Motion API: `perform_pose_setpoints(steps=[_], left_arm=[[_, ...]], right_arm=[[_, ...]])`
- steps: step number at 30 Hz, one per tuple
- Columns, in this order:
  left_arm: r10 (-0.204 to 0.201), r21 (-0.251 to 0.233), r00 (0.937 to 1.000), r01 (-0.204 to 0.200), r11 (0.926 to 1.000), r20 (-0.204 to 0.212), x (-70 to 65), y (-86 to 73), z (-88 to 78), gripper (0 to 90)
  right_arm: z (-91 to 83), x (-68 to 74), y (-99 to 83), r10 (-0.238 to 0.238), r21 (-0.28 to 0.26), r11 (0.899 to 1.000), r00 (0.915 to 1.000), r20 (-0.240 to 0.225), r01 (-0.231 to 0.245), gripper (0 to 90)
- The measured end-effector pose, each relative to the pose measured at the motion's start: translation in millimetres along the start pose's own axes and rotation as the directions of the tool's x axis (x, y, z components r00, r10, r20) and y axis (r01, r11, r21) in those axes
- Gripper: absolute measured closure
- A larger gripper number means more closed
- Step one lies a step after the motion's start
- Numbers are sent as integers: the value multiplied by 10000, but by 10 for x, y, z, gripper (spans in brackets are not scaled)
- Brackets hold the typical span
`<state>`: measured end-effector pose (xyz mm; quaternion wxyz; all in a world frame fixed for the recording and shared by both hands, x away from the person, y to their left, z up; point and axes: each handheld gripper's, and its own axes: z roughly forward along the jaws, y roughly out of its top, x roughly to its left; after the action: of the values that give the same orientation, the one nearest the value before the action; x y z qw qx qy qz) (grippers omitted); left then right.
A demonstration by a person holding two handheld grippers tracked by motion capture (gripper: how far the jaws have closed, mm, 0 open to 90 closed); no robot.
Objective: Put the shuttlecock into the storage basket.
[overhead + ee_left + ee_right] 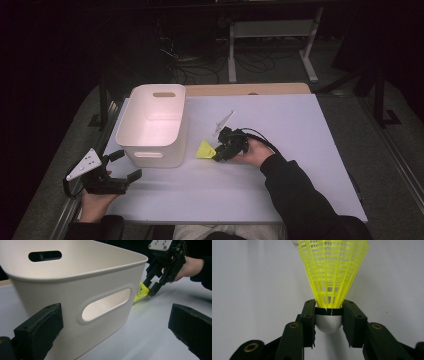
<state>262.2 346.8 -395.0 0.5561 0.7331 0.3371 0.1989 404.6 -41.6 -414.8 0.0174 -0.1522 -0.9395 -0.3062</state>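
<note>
Sitting on the white table (pixel 280 120), a white bin (pixel 155 125) with handle cutouts stands left of centre. Left gripper (pixel 124 181) hovers just in front of bin, jaws spread wide, holding nothing. Right gripper (pixel 218 154) clamps yellow shuttlecock (pixel 205 150) by its silver cork (pixel 328 322), skirt pointing toward bin, just beside it.

Yellow plastic-mesh shuttlecock (pixel 333 272) with a rounded white cork tip banded in black, lying low on the pale table surface just right of the bin's near corner, skirt flared toward the bin, tip clamped between the two black jaws. White plastic rectangular bin (pixel 152 125) with rounded corners and oval handle cut-outs, upright, open top, empty inside, at the table's left-centre.
</note>
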Motion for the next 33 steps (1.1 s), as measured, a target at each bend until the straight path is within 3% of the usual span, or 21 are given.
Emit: perform_pose_setpoints(steps=[33], left_arm=[[-9,13,10000,9,10000,-22,-1,-1,1,0]], right_arm=[[-503,17,112,-39,-143,9999,9985,553,47,634]])
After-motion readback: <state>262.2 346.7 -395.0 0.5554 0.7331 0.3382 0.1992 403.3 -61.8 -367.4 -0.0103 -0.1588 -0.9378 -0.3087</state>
